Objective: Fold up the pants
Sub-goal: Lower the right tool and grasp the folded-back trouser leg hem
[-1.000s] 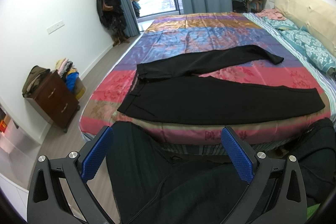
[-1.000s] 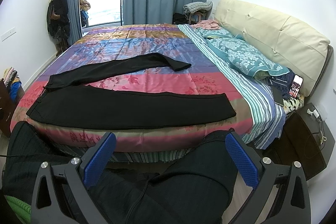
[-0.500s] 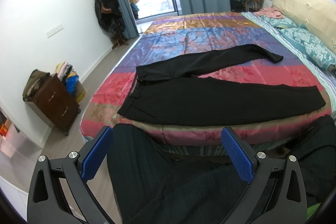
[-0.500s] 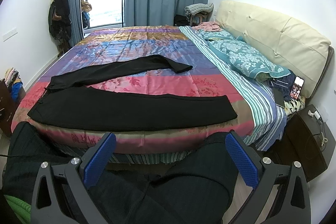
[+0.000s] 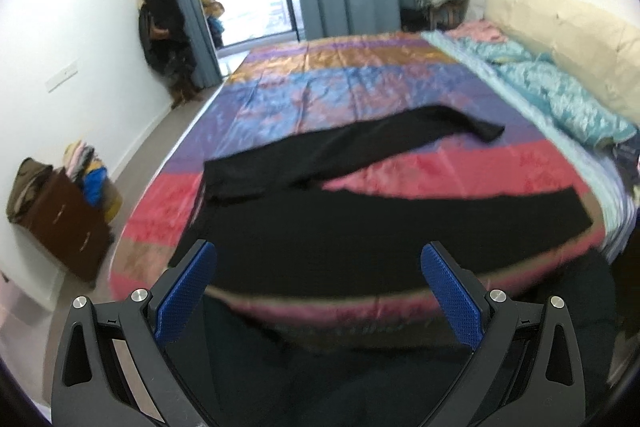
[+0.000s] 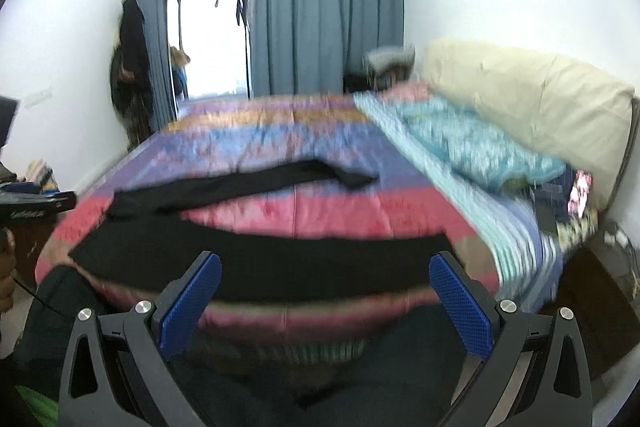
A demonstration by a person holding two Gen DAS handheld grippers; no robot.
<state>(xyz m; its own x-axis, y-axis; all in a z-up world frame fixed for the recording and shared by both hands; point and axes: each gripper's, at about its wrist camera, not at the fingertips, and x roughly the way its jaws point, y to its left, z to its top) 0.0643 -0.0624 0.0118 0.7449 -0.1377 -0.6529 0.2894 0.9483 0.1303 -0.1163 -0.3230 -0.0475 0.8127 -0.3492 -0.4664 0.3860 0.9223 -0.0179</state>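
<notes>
On the striped bedspread: one pair of black pants lies flat near the front edge, two legs splayed in a V. Since a second ago both views have closed in on the near leg and blurred; judged approach, no fold begun. Two grippers: left gripper and right gripper, fingers apart, holding nothing.

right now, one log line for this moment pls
stage: approach | pants: flat on bed, legs apart, unfolded | left gripper: open, empty | right gripper: open, empty | views: blurred
</notes>
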